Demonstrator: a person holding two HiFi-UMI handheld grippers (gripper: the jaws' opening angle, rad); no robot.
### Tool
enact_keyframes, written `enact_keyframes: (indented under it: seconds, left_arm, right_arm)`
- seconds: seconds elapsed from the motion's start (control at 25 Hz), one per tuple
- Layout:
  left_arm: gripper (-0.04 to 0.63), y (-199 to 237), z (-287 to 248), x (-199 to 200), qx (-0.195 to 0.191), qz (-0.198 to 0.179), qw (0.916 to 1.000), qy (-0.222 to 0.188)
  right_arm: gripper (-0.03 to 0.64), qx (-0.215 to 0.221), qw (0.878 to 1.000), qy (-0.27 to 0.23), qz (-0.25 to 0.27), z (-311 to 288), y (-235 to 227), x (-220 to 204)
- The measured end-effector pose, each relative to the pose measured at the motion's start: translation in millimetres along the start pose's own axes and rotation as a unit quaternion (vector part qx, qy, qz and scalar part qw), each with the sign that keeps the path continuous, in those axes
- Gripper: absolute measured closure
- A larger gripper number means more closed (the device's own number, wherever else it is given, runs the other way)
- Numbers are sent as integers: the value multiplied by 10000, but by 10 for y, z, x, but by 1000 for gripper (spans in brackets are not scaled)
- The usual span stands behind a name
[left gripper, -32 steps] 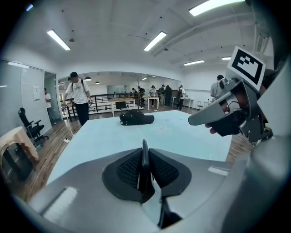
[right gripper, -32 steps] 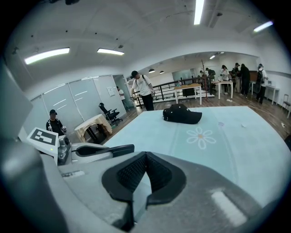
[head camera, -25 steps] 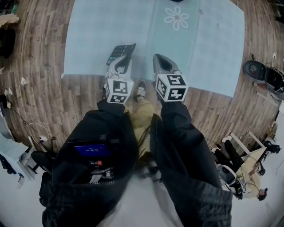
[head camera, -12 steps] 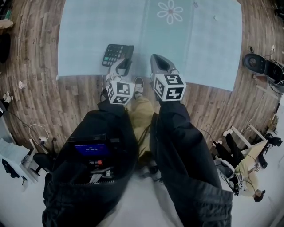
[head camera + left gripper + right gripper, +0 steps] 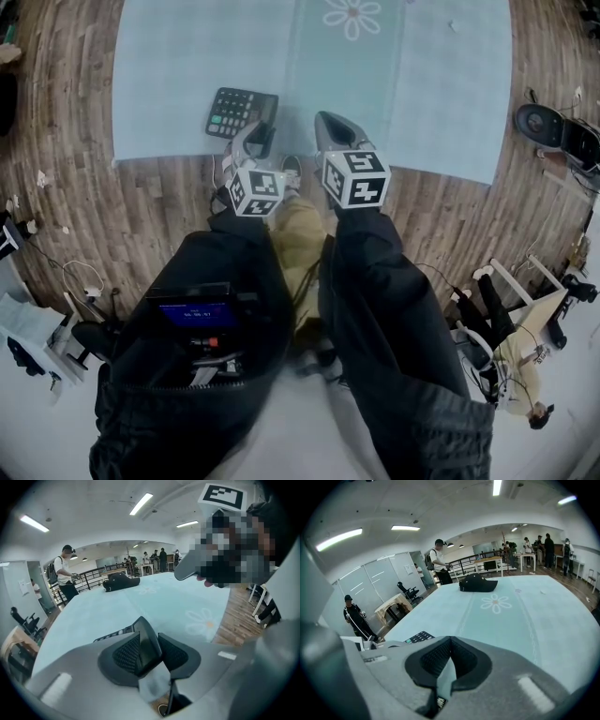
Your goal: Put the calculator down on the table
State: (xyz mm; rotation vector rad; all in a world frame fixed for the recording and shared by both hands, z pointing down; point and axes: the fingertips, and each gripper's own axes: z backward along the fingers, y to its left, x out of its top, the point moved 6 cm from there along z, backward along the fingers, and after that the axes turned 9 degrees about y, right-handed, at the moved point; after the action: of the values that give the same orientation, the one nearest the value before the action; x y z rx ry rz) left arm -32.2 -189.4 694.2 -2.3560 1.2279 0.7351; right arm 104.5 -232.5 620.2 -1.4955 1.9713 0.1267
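Observation:
The black calculator lies flat on the light blue tablecloth, near the table's front edge. My left gripper sits just behind the calculator's right corner. In the left gripper view that dark corner still stands between the jaws; they have just been opening, with a gap beside the right pad. My right gripper hovers over the cloth's front edge to the right, its pads meeting at the tips with nothing between them. The right gripper view shows the calculator's keys at lower left.
A flower print marks the cloth's far middle, and a black bag lies at the table's far end. Wooden floor surrounds the table. Chairs stand at the right. A person stands beyond the table.
The left gripper has sunk toward the table and its jaws have opened. The calculator, earlier tilted in the grip, now rests flat on the cloth. The right gripper dropped a little.

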Motion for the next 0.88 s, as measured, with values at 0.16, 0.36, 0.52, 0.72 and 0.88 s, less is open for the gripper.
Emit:
enact_keyframes:
  seconds: [0.16,0.36,0.52,0.72,0.88]
  left_arm:
    - [474,31,-18,-32,-14,28,10000,43]
    - [468,63,-38,-111,-38,108,9999,120]
    - [462,60,-63,-190,-124,255,9992,278]
    - [466,98,-74,-206,-131,363,9988,295]
    - [466,109,-87,-188,-250,407,9982,349]
  right_arm:
    - [620,61,9999,89,-49,-58,-30,-18]
    - [620,102,9998,161,-51,-113,-26,-53]
    - [620,129,9997,173,-63,-134,-9,-85]
    - [620,131,9997,175,-69,-138,-6,-81]
    - [620,139,9998,154,-65,-141,-21,-61]
